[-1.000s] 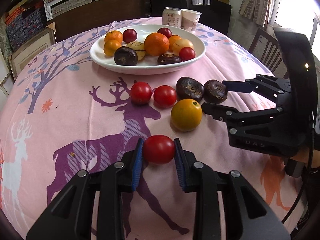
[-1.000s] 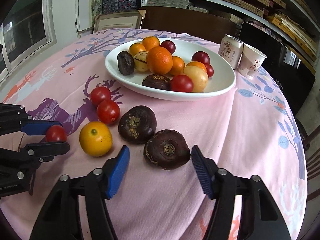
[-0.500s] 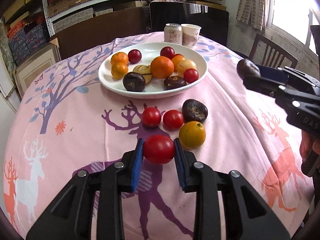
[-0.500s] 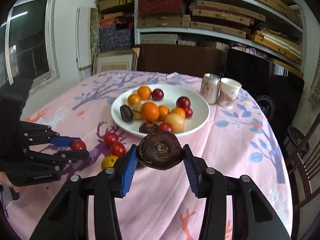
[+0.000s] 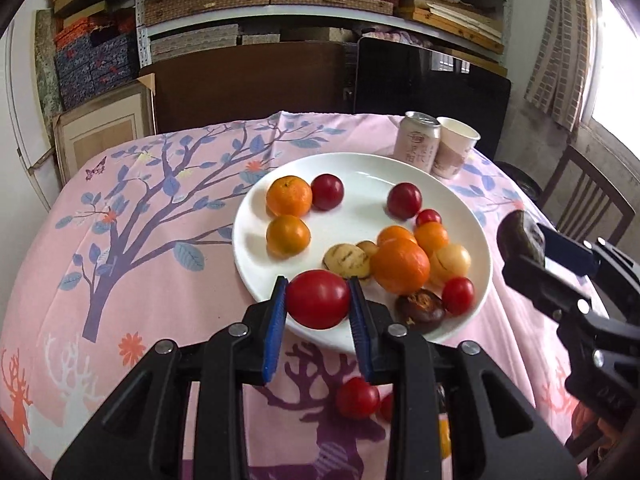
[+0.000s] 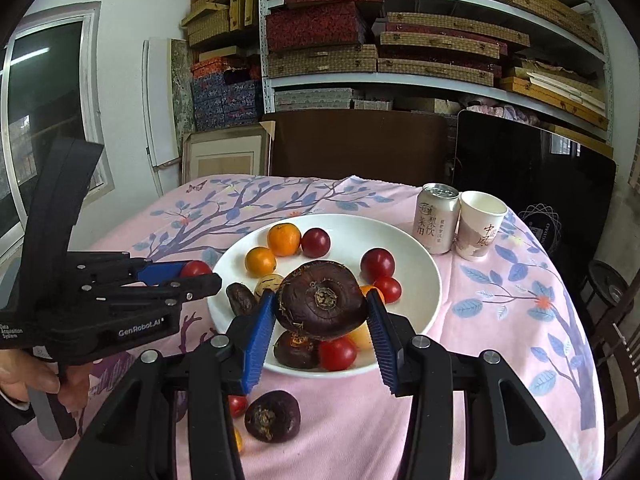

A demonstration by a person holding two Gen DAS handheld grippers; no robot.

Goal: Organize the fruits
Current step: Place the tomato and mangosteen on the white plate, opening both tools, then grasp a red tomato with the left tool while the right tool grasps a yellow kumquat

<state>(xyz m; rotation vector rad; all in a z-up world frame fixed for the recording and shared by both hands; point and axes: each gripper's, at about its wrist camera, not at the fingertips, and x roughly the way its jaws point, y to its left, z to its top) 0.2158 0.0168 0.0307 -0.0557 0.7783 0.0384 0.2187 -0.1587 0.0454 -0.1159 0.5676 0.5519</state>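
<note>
My left gripper is shut on a red tomato and holds it over the near rim of the white plate. My right gripper is shut on a dark brown water chestnut, held above the plate. The plate holds oranges, red plums, small tomatoes and dark chestnuts. The right gripper also shows at the right of the left wrist view, and the left gripper at the left of the right wrist view. A loose chestnut and tomatoes lie on the cloth below.
A drink can and a paper cup stand just behind the plate on the right. The round table has a pink cloth. Chairs stand at the far side and at the right.
Both grippers have risen and moved forward to the plate with their fruit. The loose fruits on the cloth now lie below and behind the fingers.
</note>
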